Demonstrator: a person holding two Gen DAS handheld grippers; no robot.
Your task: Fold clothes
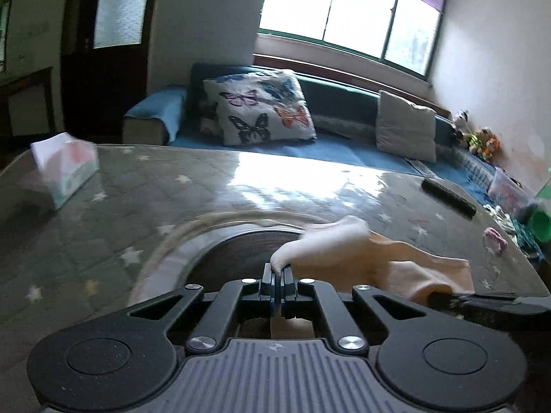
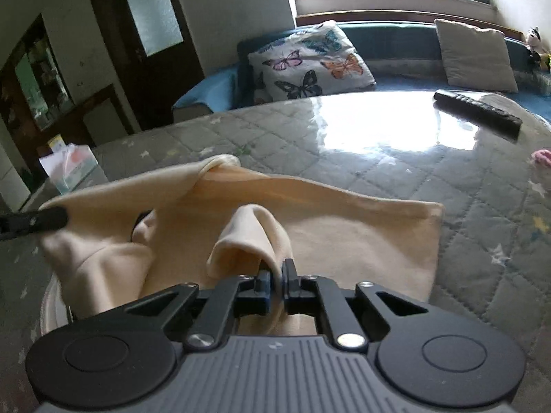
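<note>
Partly blurred, both tools, left (image 1: 277, 273) and right (image 2: 275, 270), pinch cream garment (image 2: 344, 234).

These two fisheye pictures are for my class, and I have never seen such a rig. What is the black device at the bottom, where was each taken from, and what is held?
Each picture comes from a camera mounted on a hand-held two-finger gripper, looking forward along its fingers. No robot arm is involved; a person carries one gripper in each hand.

One view shows the left gripper, shut on a cream garment. The other shows the right gripper, shut on another fold of the same garment.

The garment hangs partly lifted over a quilted, star-patterned table cover. A tissue box, a black remote control and a small pink item also lie there. Behind is a sofa with a butterfly cushion.
</note>
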